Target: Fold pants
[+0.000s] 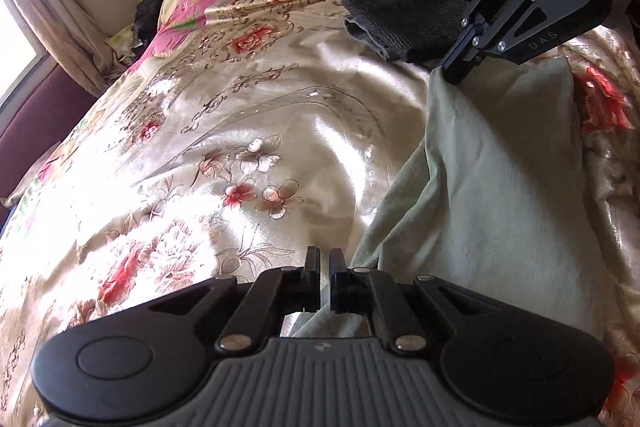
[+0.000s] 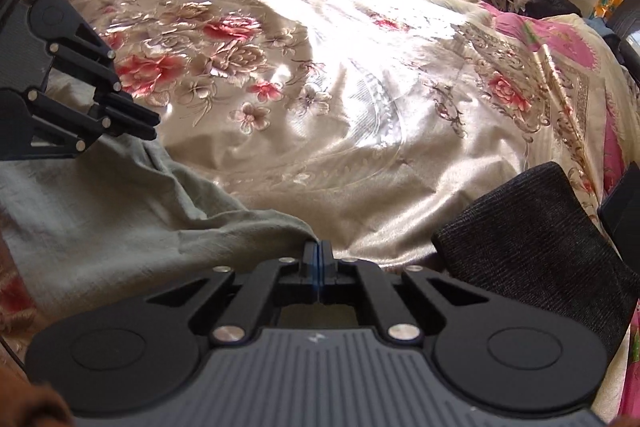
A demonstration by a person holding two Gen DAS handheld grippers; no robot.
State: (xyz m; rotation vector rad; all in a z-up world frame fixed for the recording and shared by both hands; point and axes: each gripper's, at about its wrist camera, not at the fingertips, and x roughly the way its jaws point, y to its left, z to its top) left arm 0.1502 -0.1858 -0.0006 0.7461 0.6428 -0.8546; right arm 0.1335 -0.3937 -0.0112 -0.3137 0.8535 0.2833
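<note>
Floral bedspread [image 1: 248,99] bears green pants [image 1: 500,167], dark folded clothes [image 1: 404,23].

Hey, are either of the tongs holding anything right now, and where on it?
Both grip the pale green cotton pants by one edge: the right tongs pinch one end of it, the left tongs the other. In the left view its pads show a small gap.

black tongs [image 1: 324,259], silver rivets, grey ribbed housing.

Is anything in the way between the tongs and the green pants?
No, nothing visible is. Both tongs are already at the green pants. The left tongs are shut at one edge, and the right tongs are shut at another. The dark folded clothes lie off to the side.
</note>
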